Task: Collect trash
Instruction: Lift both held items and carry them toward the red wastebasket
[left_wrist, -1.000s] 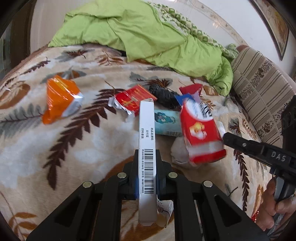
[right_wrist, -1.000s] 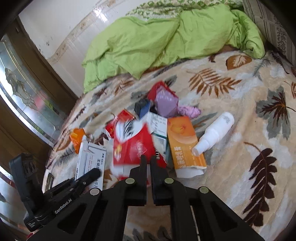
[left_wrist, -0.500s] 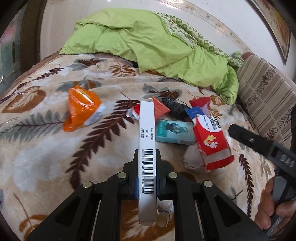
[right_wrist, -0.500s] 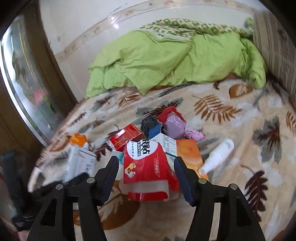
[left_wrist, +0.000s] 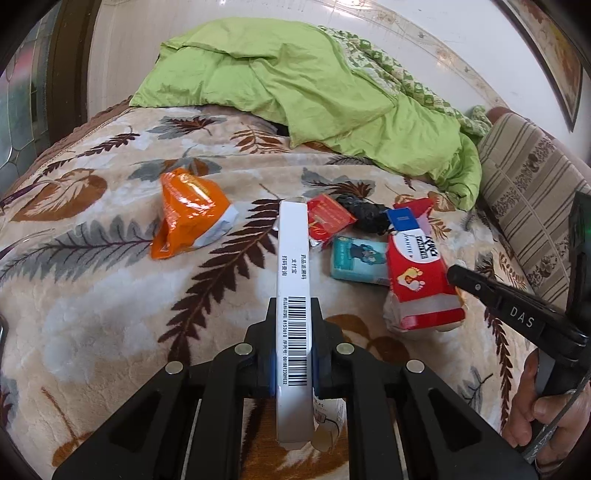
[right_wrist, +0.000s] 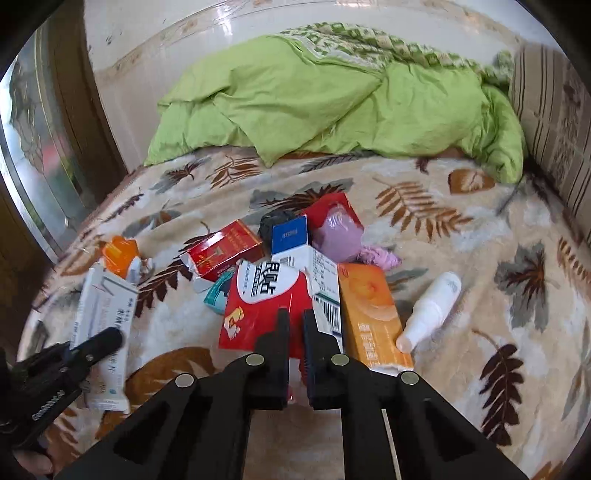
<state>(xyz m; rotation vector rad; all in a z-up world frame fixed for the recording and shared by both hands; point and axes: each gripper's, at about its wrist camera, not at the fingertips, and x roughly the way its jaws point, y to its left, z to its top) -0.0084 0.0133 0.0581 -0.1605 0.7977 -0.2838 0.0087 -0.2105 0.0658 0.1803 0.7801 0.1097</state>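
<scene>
Your left tool (left_wrist: 293, 314) grips a white barcoded box (left_wrist: 293, 266) edgewise above the leaf-patterned bed (left_wrist: 92, 295). Your right tool (right_wrist: 295, 325) pinches the near edge of a red packet (right_wrist: 264, 299), its jaws nearly together. Around it on the bed lie an orange box (right_wrist: 369, 314), a white bottle (right_wrist: 430, 310) to the right, and an orange wrapper (left_wrist: 190, 214) far left.

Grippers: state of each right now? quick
Left gripper: shut on the white medicine box, held edge-up.
Right gripper: shut on the near edge of the red packet.
</scene>
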